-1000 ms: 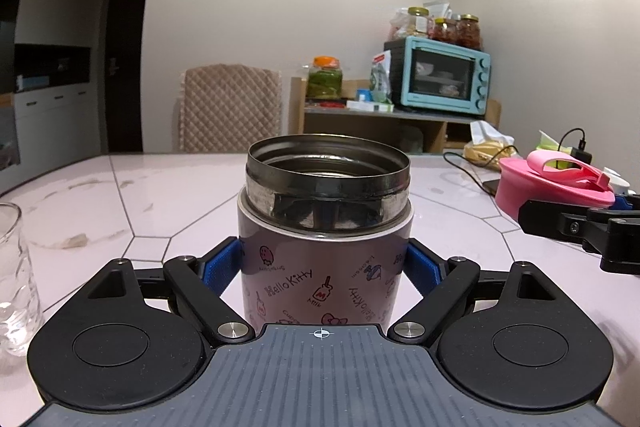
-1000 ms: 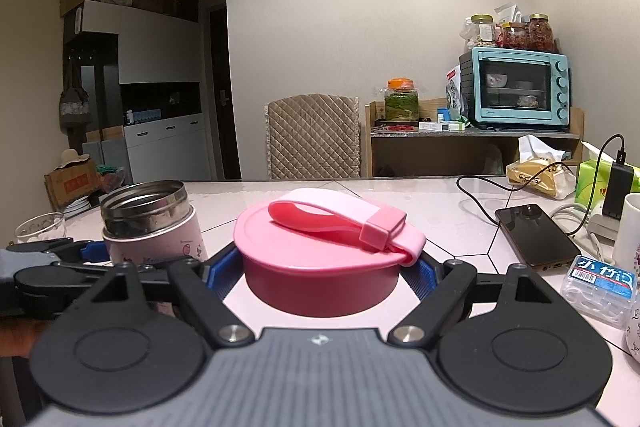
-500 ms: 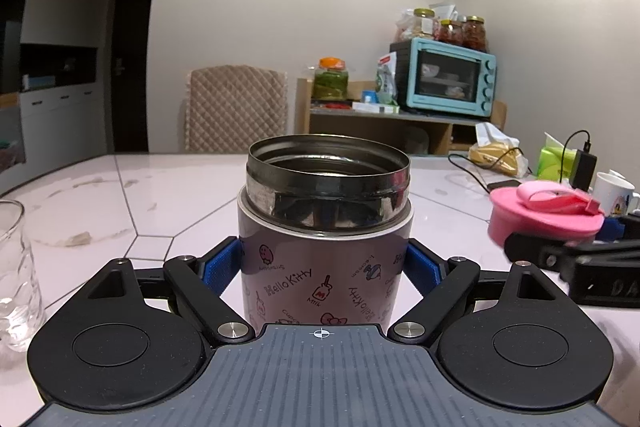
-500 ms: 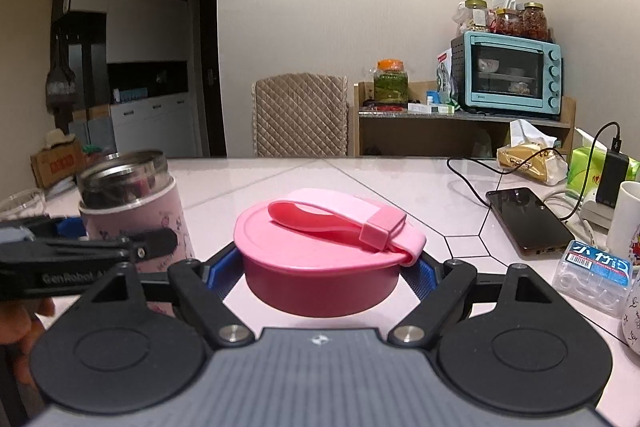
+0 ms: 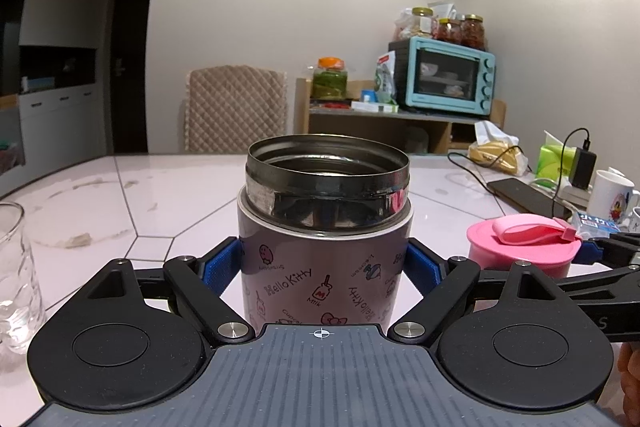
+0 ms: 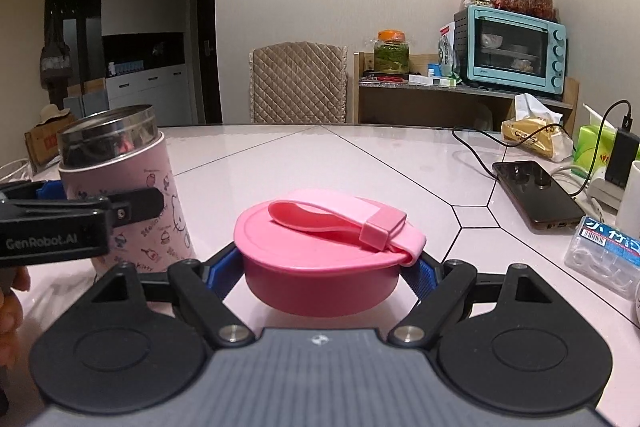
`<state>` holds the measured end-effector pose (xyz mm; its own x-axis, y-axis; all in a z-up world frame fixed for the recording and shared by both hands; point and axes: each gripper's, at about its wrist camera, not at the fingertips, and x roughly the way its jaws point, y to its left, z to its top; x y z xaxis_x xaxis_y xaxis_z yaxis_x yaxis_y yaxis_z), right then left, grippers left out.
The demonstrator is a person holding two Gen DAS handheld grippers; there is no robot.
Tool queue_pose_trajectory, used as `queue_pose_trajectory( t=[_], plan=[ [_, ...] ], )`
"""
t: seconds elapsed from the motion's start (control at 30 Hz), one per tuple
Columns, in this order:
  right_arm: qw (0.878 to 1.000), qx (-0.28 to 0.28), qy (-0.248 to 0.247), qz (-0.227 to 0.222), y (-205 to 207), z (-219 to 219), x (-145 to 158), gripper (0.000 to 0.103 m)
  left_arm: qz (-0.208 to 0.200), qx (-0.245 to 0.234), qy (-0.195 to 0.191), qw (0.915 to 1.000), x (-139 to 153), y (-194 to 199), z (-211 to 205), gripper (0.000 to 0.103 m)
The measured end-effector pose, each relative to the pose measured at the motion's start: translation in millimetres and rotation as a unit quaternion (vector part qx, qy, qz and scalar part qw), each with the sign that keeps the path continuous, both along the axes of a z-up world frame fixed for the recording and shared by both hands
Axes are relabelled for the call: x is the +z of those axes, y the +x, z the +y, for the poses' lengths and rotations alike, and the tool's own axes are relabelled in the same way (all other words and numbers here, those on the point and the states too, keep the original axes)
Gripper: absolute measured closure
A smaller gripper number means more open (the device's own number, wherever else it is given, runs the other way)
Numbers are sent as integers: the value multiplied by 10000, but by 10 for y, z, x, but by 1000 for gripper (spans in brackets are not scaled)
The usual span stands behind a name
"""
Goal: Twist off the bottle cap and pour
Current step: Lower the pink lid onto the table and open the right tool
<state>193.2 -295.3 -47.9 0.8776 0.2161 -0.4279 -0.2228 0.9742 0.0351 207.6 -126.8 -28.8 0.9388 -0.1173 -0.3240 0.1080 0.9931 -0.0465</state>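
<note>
Left wrist view is mostly the left gripper [image 5: 324, 267], its blue-padded fingers [image 5: 222, 265] clamped on both sides of the pink Hello Kitty bottle [image 5: 326, 267]. The bottle stands upright on the table [image 5: 160, 187] with its steel mouth open, and only this view looks down into that rim. At the table's left edge there's a clear glass [image 5: 16, 275], which the other camera doesn't catch at all.

Right wrist view has the right gripper [image 6: 324, 267] gripping the pink cap [image 6: 326, 255], fingers [image 6: 424, 273] pressed on either side, strap looped across the top. Can't tell if the cap touches the table or hangs just above it. From here the bottle [image 6: 132, 195] sits off to the left with the left gripper's black arm crossing in front of its body.

Further along the right side of the table: a dark phone [image 6: 536, 195] with a cable plugged in, a small plastic box [image 6: 604, 255], a white mug [image 5: 610, 195] and a green tissue pack [image 6: 596, 143]. Past the far edge, a quilted chair [image 6: 298, 83] and a teal toaster oven [image 6: 516, 47] on a shelf.
</note>
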Motion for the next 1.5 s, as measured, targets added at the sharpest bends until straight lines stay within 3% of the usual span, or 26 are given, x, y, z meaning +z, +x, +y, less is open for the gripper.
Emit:
queue_pose_trajectory(
  t=[0.8, 1.5],
  plan=[
    [9982, 8, -232, 560, 194, 44, -92, 18, 40, -30, 8, 10000, -5, 25, 25, 13],
    [9962, 41, -439, 755, 250, 81, -114, 17, 52, -69, 17, 10000, -40, 8, 35, 13]
  ],
)
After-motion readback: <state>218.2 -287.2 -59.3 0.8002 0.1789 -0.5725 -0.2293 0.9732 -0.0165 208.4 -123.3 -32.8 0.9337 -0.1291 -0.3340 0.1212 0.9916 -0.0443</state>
